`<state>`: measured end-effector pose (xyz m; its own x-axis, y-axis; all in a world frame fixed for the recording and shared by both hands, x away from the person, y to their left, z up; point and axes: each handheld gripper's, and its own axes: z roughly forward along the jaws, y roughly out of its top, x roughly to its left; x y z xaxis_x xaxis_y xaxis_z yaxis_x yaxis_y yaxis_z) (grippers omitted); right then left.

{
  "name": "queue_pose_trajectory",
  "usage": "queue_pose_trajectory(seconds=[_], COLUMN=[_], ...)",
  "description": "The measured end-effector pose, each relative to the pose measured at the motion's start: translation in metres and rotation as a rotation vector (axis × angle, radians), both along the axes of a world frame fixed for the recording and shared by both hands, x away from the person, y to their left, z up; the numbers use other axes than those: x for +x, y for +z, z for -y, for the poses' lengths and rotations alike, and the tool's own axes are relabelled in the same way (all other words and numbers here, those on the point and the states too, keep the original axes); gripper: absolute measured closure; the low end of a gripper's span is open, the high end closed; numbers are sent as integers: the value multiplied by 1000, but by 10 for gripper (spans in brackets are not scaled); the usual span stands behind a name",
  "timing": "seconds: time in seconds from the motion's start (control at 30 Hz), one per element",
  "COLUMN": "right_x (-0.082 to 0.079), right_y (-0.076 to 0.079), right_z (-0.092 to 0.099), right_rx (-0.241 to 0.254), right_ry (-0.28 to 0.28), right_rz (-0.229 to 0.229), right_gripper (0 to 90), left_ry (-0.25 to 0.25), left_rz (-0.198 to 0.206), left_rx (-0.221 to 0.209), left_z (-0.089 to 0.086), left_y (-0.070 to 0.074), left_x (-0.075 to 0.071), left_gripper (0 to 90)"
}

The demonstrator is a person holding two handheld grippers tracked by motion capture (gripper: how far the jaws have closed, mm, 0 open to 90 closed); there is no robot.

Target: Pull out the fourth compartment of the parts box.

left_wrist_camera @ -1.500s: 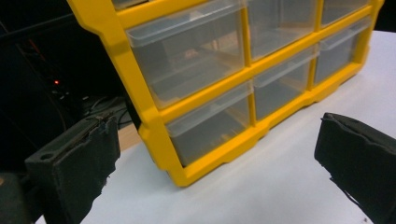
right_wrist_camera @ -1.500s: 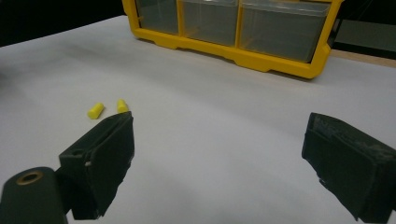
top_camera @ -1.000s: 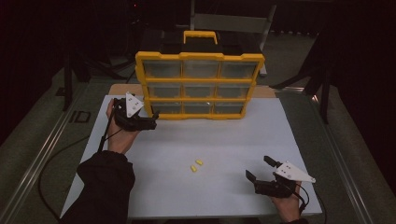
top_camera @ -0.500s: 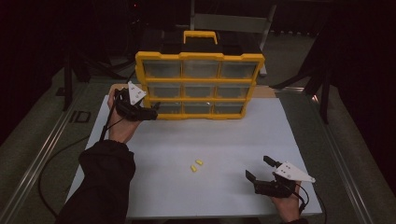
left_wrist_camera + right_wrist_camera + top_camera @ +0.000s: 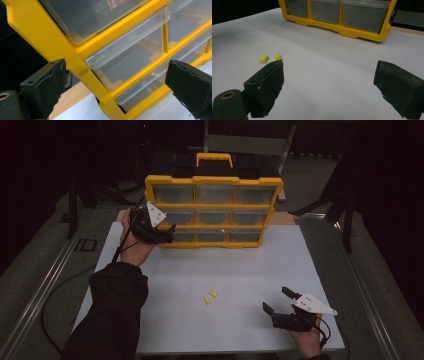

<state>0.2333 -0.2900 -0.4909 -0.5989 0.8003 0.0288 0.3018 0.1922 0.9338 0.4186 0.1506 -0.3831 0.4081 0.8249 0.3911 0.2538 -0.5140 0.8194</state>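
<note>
Nearest the camera in the high view, the right gripper [image 5: 278, 301] is held low over the white table [image 5: 240, 270], its jaws spread wide with nothing between them. Just beyond its fingertips, a little to their left in the right gripper view, two small yellow plugs [image 5: 270, 58] are seen lying on the sheet; neither is touched, and neither has been lifted. Judged from this, the picking up of the plugs is not yet begun.

Farther off, the left gripper [image 5: 169, 233] is held level at the left edge of the yellow drawer cabinet [image 5: 215, 212]. Its jaws have just been closing a little, but they are seen wide apart in the left gripper view, and no pad is pressed on anything. Between the fingers stands the cabinet's yellow corner post, and beyond it the left-hand middle drawer [image 5: 130, 57] and the drawer below it are seen. Both clear drawers look shut and empty, as do the others in the high view.

So the work is judged to be at its start: a drawer is being approached but none has been drawn out, and the opening, the loading of the plugs and any closing are all left to be done.
</note>
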Motion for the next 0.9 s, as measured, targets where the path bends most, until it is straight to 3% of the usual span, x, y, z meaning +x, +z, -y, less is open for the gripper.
queue_pose_trajectory(seconds=[0.13,0.53,0.9], right_x=[0,0,0], right_y=[0,0,0], right_z=[0,0,-1], right_rx=[0,-1,0], right_ry=[0,0,2], right_rz=[-2,-2,-4], right_gripper=[91,91,91], left_ry=[5,21,41], left_rz=[0,65,142], left_rx=[47,194,374], left_z=[4,13,23], left_y=[0,-3,-14], left_x=[4,7,6], left_gripper=[67,171,260])
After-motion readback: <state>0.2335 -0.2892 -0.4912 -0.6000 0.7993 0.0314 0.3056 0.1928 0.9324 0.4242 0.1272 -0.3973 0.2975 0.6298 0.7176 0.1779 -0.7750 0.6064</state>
